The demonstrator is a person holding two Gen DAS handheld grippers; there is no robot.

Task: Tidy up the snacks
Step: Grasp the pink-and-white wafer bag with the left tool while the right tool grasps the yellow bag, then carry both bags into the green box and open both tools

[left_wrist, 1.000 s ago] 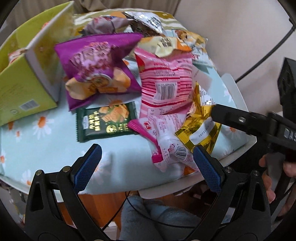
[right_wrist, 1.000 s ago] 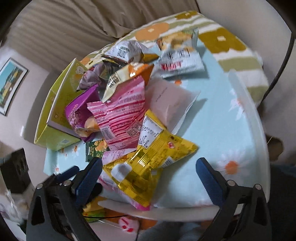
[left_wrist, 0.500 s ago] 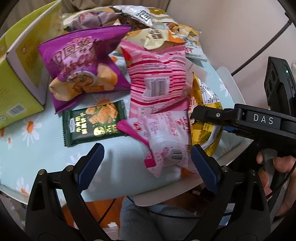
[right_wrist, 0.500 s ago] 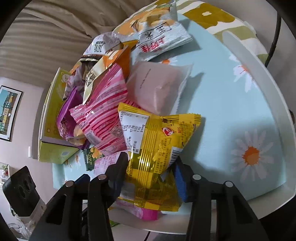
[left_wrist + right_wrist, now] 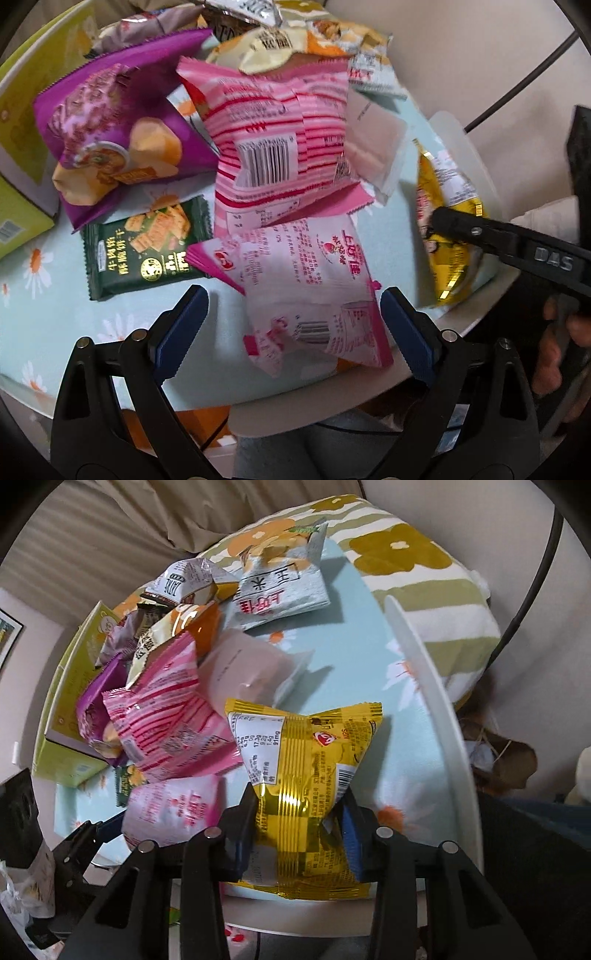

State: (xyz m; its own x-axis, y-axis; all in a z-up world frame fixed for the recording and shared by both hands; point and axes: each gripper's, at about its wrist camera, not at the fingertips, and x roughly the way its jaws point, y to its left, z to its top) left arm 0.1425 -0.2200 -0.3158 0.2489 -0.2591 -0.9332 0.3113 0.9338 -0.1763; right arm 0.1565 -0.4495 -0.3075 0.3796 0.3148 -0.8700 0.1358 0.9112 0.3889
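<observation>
The right hand-held gripper (image 5: 297, 825) has just clamped onto the yellow snack bag (image 5: 306, 760) at the desk's (image 5: 373, 657) six-o'clock edge, so it looks ready to lift, while the left hand-held gripper (image 5: 293, 328), jaws apart, now straddles the pale pink packet (image 5: 314, 280).

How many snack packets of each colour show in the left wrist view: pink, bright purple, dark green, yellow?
Pink: 2, the striped bag and the pale packet
Bright purple: 1, the chip bag
Dark green: 1, the cracker packet
Yellow: 1, the yellow bag
Total: 5
</observation>
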